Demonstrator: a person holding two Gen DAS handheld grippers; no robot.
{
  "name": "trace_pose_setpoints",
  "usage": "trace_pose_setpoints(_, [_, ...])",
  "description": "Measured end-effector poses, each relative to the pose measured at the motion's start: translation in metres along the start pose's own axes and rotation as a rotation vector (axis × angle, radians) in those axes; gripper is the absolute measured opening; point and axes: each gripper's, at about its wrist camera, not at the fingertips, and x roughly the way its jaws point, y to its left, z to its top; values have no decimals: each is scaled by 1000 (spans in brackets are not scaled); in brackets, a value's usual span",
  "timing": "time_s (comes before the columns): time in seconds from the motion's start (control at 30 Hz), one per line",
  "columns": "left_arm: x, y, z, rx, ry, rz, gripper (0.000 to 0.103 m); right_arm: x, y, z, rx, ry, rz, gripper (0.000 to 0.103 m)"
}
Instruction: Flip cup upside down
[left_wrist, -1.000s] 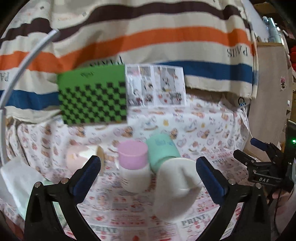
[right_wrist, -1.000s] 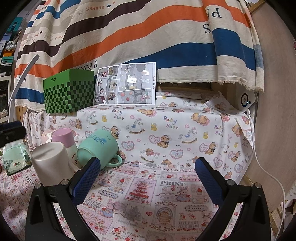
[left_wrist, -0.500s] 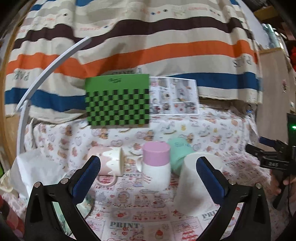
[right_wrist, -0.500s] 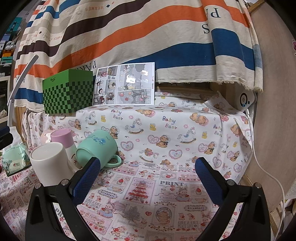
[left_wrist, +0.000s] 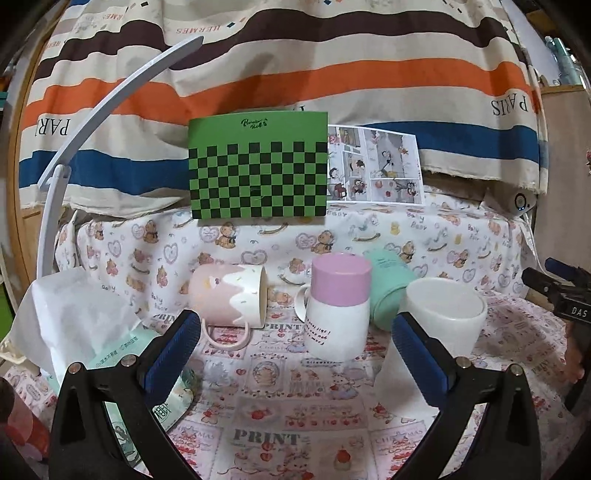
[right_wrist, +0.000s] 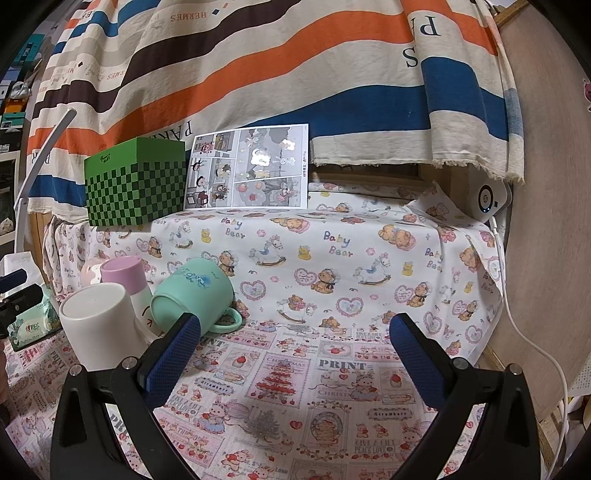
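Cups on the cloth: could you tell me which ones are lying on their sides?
Two: the pink-and-white mug, mouth facing right, and the mint-green mug, tipped behind the others. The pink-topped cup and plain white cup stand upright.

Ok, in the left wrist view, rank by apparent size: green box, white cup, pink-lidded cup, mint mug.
1. Green box, though farthest back.
2-3. White cup and pink-lidded cup look alike; the gripper finger hides part of the white one.
4. Mint mug, mostly hidden.
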Motion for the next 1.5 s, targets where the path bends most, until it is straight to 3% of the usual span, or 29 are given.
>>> trace_pose_setpoints(0.23, [-2, 2, -1, -11, -3, 34, 103, -1, -1, 0, 2, -1, -9, 103])
trace_pose_setpoints(1.5, [-5, -1, 0, 0, 2, 25, 103, -1, -1, 0, 3, -1, -8, 103])
